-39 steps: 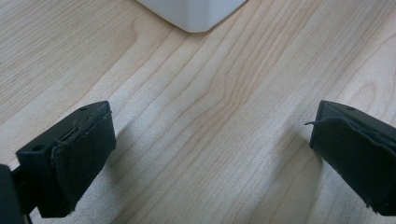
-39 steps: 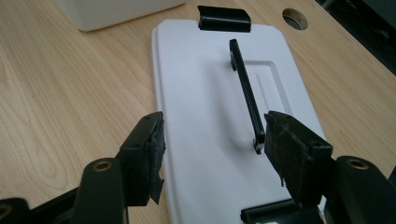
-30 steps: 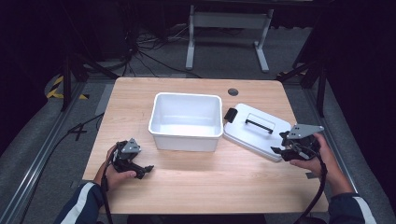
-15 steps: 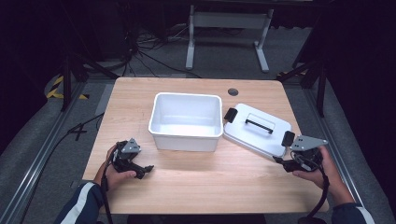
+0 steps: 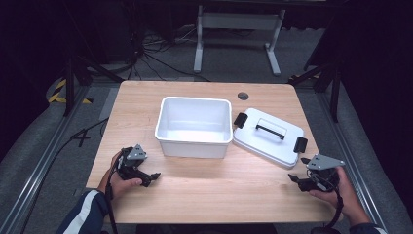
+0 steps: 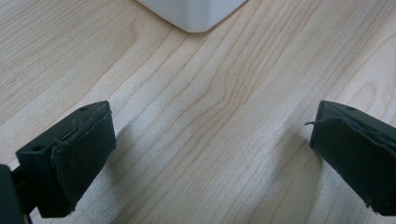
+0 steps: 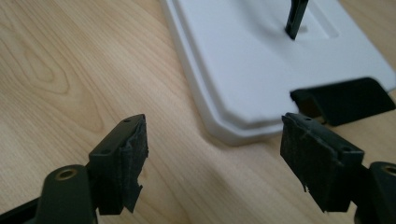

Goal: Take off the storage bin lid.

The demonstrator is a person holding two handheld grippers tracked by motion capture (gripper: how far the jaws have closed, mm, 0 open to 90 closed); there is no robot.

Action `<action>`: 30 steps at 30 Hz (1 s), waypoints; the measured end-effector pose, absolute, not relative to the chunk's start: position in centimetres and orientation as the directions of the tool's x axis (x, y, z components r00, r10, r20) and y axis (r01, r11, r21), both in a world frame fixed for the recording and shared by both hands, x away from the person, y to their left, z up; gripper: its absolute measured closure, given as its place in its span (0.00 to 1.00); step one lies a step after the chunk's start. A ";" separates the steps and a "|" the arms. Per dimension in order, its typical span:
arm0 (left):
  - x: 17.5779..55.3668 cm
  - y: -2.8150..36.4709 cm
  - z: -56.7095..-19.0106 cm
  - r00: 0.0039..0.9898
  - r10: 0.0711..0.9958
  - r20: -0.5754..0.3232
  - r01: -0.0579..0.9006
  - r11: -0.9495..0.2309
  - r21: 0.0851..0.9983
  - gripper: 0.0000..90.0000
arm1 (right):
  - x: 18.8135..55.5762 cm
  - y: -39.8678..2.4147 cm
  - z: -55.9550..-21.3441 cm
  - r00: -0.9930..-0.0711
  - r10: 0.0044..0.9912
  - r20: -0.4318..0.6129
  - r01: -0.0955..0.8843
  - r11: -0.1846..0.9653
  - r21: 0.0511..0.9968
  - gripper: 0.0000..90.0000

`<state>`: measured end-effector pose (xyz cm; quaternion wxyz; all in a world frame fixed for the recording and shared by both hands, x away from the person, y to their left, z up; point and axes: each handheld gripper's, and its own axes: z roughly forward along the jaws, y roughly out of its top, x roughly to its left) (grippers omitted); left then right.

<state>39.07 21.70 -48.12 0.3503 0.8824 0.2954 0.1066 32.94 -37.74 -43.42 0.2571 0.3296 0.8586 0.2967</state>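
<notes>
Lid (image 5: 270,136) lay flat on the table (image 5: 204,195), touching the empty white bin (image 5: 194,126) on its right.
Right gripper (image 5: 298,178), its jaws having just opened, held nothing near the lid; left gripper (image 5: 152,176) rested open; the bin remained uncovered.

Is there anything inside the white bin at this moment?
From the high view, the white bin looks empty: bare white floor and walls. The strip of floor just behind its near wall is hidden. Its lid lies apart on the table.
</notes>
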 end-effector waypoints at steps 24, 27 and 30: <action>39.1 21.7 -48.1 0.800 0.599 -0.014 0.446 -0.580 0.682 0.00 | 32.7 -40.1 -46.8 -0.585 0.811 -0.034 0.530 0.414 0.740 0.21; 39.1 21.6 -48.2 0.797 0.603 -0.013 0.444 -0.572 0.690 0.00 | 32.6 -40.1 -46.8 -0.570 0.821 -0.034 0.537 0.404 0.741 0.20; 39.1 21.6 -48.2 0.797 0.604 -0.014 0.447 -0.574 0.686 0.00 | 32.5 -40.1 -46.8 -0.559 0.828 -0.036 0.542 0.398 0.741 0.19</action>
